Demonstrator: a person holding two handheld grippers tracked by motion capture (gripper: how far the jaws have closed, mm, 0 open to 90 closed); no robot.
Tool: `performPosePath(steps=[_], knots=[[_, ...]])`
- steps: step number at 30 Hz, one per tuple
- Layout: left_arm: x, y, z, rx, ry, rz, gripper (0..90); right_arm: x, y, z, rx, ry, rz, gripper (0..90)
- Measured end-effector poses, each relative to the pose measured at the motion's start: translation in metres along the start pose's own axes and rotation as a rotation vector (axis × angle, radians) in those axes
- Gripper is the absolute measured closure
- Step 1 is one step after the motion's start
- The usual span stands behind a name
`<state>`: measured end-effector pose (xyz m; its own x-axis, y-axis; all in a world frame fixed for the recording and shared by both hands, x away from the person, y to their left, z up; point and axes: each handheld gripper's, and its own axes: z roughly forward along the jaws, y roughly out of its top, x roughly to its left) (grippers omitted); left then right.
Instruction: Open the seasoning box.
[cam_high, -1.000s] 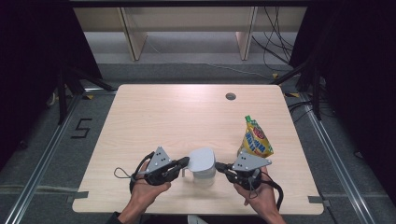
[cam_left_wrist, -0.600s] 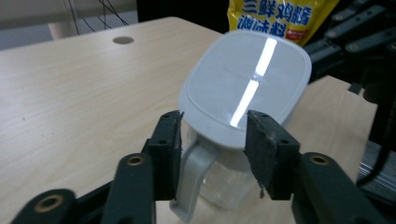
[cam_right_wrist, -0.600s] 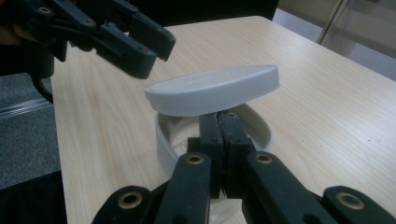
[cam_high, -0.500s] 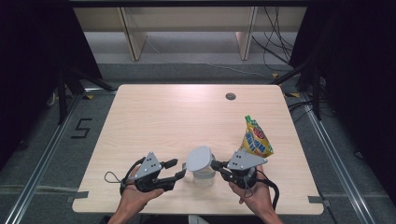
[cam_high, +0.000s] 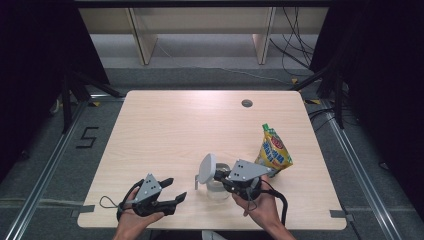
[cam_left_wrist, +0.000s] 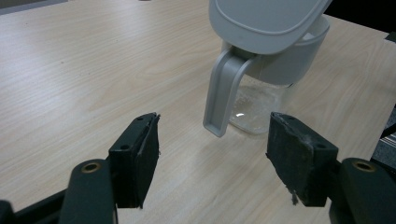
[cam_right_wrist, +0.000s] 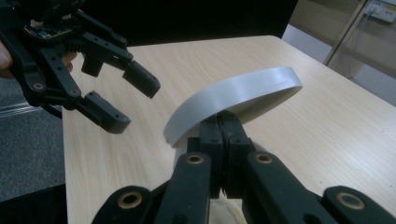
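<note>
The table (cam_high: 165, 130) is light wood with a cable hole (cam_high: 246, 103) near its far edge. A yellow snack bag (cam_high: 273, 152) stands toward the right side. The clear jug (cam_high: 216, 184) with grey handle sits near the front edge, its grey lid (cam_high: 207, 169) tipped up. The right claw (cam_high: 220, 175) is closed on the lid's edge. The left claw (cam_high: 175, 190) stands just left of the jug, its jaws having just been opening, nothing between them.

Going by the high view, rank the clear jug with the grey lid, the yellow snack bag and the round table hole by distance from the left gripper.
From the left gripper:
1. Clear jug with the grey lid, just right of it.
2. Yellow snack bag, farther right, near the table's right side.
3. Round table hole, at the far edge.
</note>
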<state>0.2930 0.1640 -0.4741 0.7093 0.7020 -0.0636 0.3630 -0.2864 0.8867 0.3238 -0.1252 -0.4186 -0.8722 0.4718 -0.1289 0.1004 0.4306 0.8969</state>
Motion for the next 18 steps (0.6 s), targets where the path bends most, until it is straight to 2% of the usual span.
performPosePath(steps=[1,3,4,8,10,13,16,17,18], knots=[[-0.001,-0.001,0.001,-0.007,0.001,-0.011,34.0,0.001,0.001,0.001,-0.004,0.001,-0.006,90.0],[0.0,-0.003,0.0,0.0,0.002,0.005,34.0,0.002,0.003,0.004,-0.001,0.012,-0.016,90.0],[-0.002,-0.005,0.0,-0.003,0.007,-0.018,34.0,0.003,0.003,0.005,-0.003,0.015,-0.021,90.0],[-0.003,-0.007,-0.001,0.007,0.003,-0.015,33.9,0.007,0.005,0.011,0.002,0.027,-0.031,90.0],[-0.002,-0.008,-0.001,0.006,0.0,-0.015,33.8,0.009,0.006,0.012,0.008,0.034,-0.02,90.0],[-0.001,-0.008,-0.002,0.003,0.002,-0.025,33.8,0.01,0.006,0.015,-0.004,0.032,-0.034,90.0],[-0.001,-0.009,-0.002,0.009,0.004,-0.024,33.8,0.009,0.006,0.013,-0.005,0.036,-0.032,89.2],[-0.001,-0.009,-0.003,0.011,0.003,-0.022,33.8,0.008,0.005,0.011,-0.001,0.035,-0.017,88.9],[0.001,-0.008,-0.003,0.011,0.0,0.0,33.7,0.005,0.004,0.006,-0.008,0.024,-0.01,88.3]])
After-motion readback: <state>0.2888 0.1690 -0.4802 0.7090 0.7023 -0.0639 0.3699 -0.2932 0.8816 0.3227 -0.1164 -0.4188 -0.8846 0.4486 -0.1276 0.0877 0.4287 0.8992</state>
